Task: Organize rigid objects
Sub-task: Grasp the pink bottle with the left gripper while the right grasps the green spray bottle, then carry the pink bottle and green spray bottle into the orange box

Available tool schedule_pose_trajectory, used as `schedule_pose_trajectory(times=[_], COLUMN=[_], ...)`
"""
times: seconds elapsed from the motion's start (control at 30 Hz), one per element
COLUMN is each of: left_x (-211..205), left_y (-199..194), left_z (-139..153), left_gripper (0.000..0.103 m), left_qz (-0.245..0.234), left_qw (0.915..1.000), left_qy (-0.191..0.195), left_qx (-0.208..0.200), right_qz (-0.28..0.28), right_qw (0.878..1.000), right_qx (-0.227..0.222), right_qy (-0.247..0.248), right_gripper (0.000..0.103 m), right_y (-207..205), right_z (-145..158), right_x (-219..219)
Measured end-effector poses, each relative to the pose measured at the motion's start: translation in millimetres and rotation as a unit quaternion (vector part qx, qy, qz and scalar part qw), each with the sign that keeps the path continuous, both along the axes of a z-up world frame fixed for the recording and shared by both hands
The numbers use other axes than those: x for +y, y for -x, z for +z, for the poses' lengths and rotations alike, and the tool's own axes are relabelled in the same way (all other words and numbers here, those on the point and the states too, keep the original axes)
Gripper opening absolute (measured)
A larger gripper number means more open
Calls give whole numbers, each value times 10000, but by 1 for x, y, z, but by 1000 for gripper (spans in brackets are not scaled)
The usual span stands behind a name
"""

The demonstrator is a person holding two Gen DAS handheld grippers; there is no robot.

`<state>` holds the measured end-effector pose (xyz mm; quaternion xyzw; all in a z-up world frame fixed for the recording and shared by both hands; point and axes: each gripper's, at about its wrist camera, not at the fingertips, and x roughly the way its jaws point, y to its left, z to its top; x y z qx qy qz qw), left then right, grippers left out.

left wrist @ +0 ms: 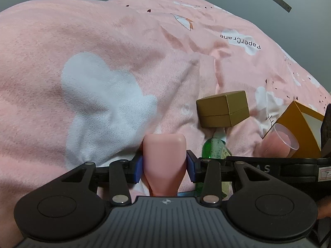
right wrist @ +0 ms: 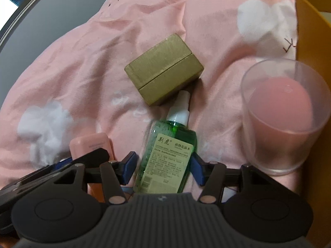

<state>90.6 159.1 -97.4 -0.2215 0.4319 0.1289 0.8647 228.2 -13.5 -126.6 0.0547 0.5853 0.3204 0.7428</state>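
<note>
My left gripper (left wrist: 164, 165) is shut on a pink bottle (left wrist: 164, 155), its blue pads pressed to both sides; the same pink bottle (right wrist: 91, 144) shows at the lower left of the right wrist view. A green liquid bottle (right wrist: 169, 144) with a white spray top and a pale label lies on the pink blanket (right wrist: 72, 72). My right gripper (right wrist: 164, 165) is open around it, with a small gap at the left pad. The green bottle (left wrist: 215, 148) also appears just right of the left gripper.
A brown cardboard box (right wrist: 163, 76) sits just beyond the spray top. A clear cup (right wrist: 283, 119) holding a pink sponge stands to the right, against a yellow box (right wrist: 310, 41). The soft pink blanket (left wrist: 103, 41) is bunched and uneven.
</note>
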Motion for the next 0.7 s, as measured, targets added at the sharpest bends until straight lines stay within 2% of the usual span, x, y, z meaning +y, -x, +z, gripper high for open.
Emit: schedule_pose_trajectory(times=[0.3,0.5,0.6,0.7], left_x=[-9,-21,-24,-24], left_y=[2,13,20,27], left_z=[4,20,28,38], left_gripper=[47,47,47,47], left_qz=[-80,-258,-243,-171], left_qw=[9998,9990,9990,9988], left_qy=[-162,-304,-245,-140], left_qx=[-41,-200,-294,-436], right_qz=[16,115,160,314], right_qw=[9999,9990,9990,9976], right_qx=[-161,-421,-399,-594], right_qy=[53,41,-109,-165], right_gripper=[48,47,47,47], right_y=[8,27,32,43], right_z=[9,31,41,57], right_x=[-4,-15,-22,-28])
